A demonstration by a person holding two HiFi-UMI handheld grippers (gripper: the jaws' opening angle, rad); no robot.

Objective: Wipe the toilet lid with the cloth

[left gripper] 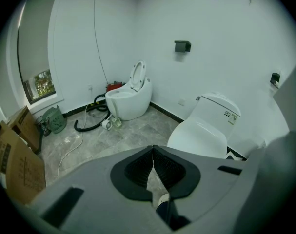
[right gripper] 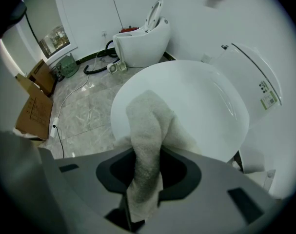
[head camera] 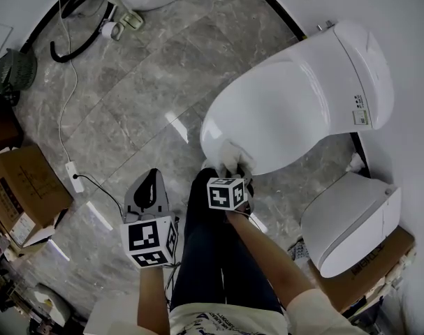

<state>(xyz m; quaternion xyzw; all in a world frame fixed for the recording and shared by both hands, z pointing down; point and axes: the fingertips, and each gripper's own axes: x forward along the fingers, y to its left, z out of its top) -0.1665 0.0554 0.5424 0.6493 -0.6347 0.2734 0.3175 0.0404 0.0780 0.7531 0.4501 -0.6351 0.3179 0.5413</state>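
Cloth (right gripper: 147,130): pale towelling, bunched. It is pinched in the right gripper, and its free end lies on the front edge of the toilet lid, touching it.
Toilet lid (head camera: 288,103): white, glossy, shut. Its rounded front end points toward the person and its back end is by the wall.
Right gripper (right gripper: 145,172): jaws clamped on the cloth, which fills the gap between them. The tips are at the lid's front rim.
Left gripper (left gripper: 152,172): jaws pressed together, tips meeting, nothing between them. It hangs over the floor to the left of the leg, apart from the toilet.
Floor (head camera: 142,103): grey marbled tiles.
Leg (head camera: 212,257): dark trousers, between the two grippers in the head view.
Second toilet (left gripper: 130,99): white, seat raised, against the far wall. A black hose (head camera: 72,42) is curled on the floor beside it.
Third toilet (head camera: 351,218): white, lid down, resting on a cardboard carton (head camera: 386,257) by the wall, just beside the first toilet.
Cardboard boxes (head camera: 19,190): on the floor at the left side.
Power strip (head camera: 75,176): white, on the floor near the boxes, with a cable running from it.
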